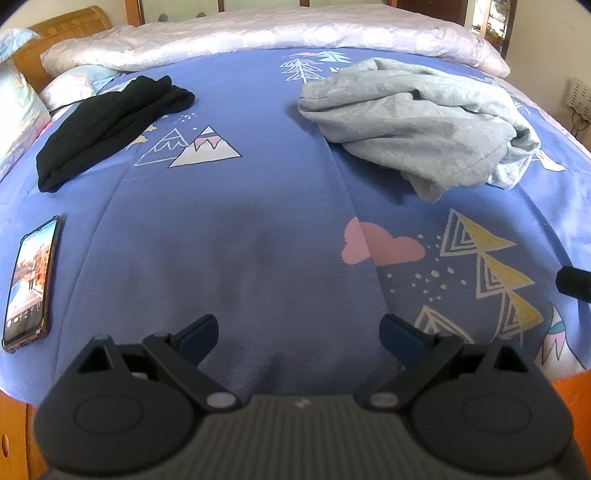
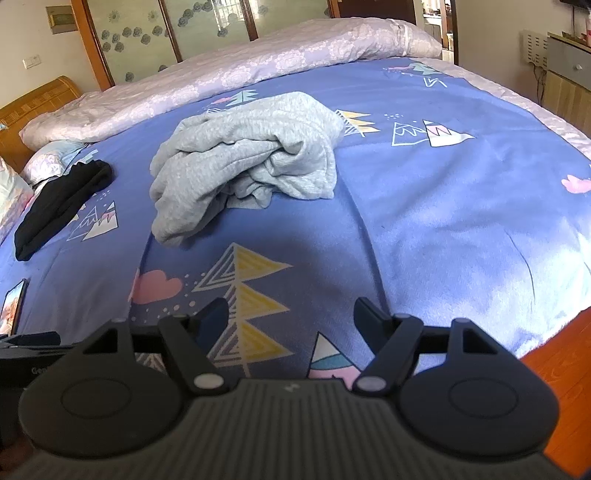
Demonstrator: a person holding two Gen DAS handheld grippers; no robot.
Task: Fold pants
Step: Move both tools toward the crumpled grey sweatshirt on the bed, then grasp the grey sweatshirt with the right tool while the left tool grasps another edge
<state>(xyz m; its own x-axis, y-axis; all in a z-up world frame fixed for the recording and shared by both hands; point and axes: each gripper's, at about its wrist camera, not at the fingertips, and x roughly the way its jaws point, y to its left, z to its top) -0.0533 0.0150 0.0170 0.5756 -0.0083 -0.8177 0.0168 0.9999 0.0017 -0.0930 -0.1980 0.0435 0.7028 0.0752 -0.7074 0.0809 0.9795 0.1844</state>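
Crumpled grey pants (image 1: 417, 125) lie in a heap on the blue patterned bedspread (image 1: 258, 221), far right of centre in the left wrist view and upper middle in the right wrist view (image 2: 243, 162). A folded black garment (image 1: 107, 125) lies at the far left; it also shows in the right wrist view (image 2: 59, 206). My left gripper (image 1: 299, 332) is open and empty above the bedspread near the bed's front edge. My right gripper (image 2: 291, 314) is open and empty, well short of the grey pants.
A phone (image 1: 29, 284) with a lit screen lies on the bed's left side, also in the right wrist view (image 2: 13, 306). A pale quilt (image 1: 258, 40) is bunched along the far side. Pillows (image 1: 22, 107) and a wooden headboard (image 1: 66, 33) stand far left. Wooden floor (image 2: 565, 369) shows at right.
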